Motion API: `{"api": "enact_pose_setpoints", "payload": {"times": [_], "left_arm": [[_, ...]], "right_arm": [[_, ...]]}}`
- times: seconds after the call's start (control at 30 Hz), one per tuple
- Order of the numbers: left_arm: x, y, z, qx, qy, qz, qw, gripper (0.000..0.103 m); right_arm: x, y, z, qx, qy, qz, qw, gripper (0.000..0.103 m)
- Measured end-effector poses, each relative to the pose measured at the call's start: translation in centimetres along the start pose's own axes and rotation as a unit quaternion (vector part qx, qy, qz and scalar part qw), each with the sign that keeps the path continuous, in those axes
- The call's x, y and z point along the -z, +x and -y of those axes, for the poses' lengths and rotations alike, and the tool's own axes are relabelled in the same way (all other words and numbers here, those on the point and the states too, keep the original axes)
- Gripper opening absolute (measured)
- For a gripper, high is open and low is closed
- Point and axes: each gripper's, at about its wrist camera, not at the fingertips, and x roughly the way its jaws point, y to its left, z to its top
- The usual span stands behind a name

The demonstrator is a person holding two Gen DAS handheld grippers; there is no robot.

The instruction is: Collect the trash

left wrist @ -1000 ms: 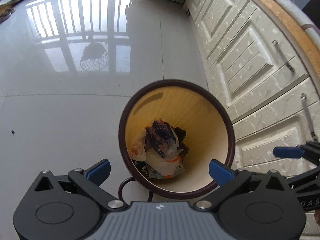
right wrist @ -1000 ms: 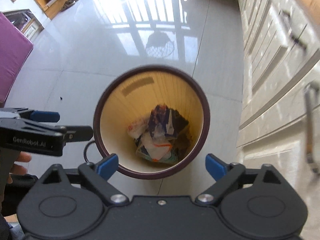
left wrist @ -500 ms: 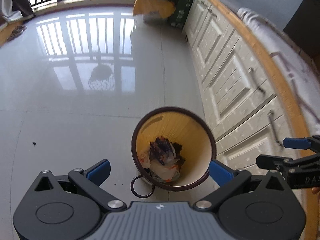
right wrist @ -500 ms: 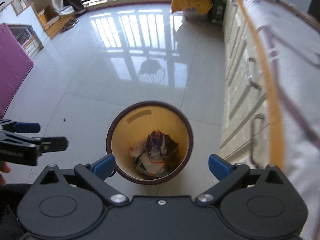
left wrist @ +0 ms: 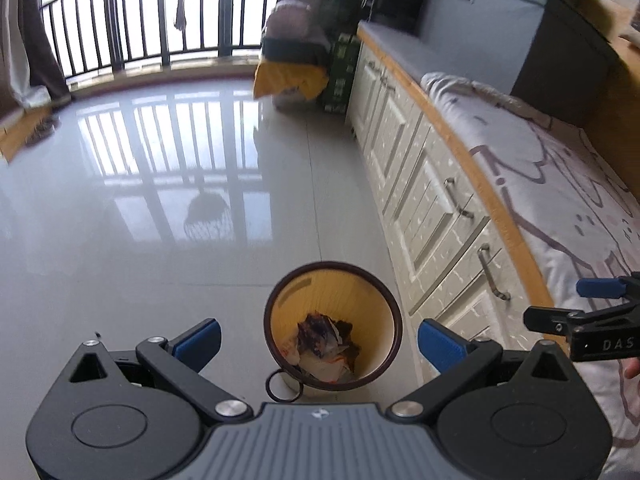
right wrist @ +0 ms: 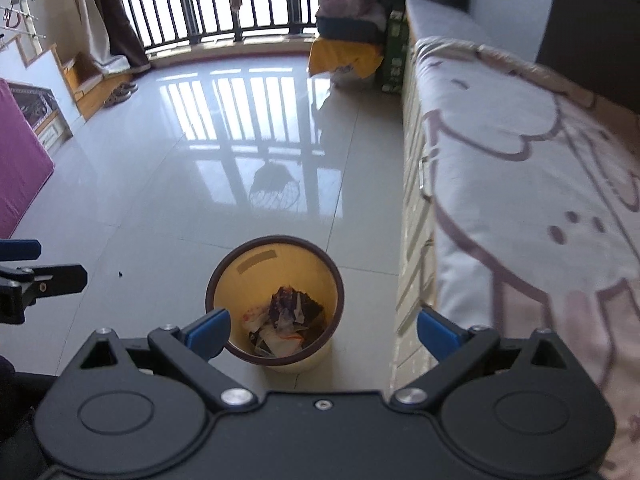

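Observation:
A yellow waste bin with a dark brown rim (left wrist: 320,300) stands on the pale tiled floor beside white cabinets; it also shows in the right wrist view (right wrist: 256,272). Crumpled wrappers and plastic bags (left wrist: 324,346) lie at its bottom, also in the right wrist view (right wrist: 286,322). My left gripper (left wrist: 318,344) is open and empty, high above the bin. My right gripper (right wrist: 322,330) is open and empty, also well above the bin. The right gripper shows at the right edge of the left wrist view (left wrist: 584,304). The left gripper shows at the left edge of the right wrist view (right wrist: 24,268).
White cabinets with metal handles (left wrist: 440,216) run along the right, topped by a cushion with a cartoon print (right wrist: 520,168). A pile covered in yellow cloth (left wrist: 292,76) stands by the balcony railing (left wrist: 140,20). A purple mat (right wrist: 16,168) is at the left.
Both grippers have risen well away from the bin and tilted up, so the bin looks smaller and the balcony and cushion top have come into view. Both stay open.

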Motion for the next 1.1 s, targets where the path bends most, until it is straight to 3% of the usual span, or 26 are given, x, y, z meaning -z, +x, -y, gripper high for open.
{"api": "enact_pose_setpoints", "payload": {"times": [0.47, 0.6, 1.1], "left_arm": [[4.1, -6.7, 4.0, -0.01, 0.038, 0.083, 0.9957, 0.103], [5.7, -7.3, 4.6, 0.001, 0.034, 0.092, 0.9952, 0.103], [9.4, -8.0, 6.3, -0.016, 0.068, 0.123, 0.9899, 0.103]], "right_arm": [[5.0, -8.7, 1.2, 0.022, 0.003, 0.08, 0.997, 0.101], [6.7, -9.9, 1.3, 0.036, -0.002, 0.095, 0.995, 0.101], [12.0, -11.6, 1.2, 0.081, 0.003, 0.147, 0.986, 0.103]]}}
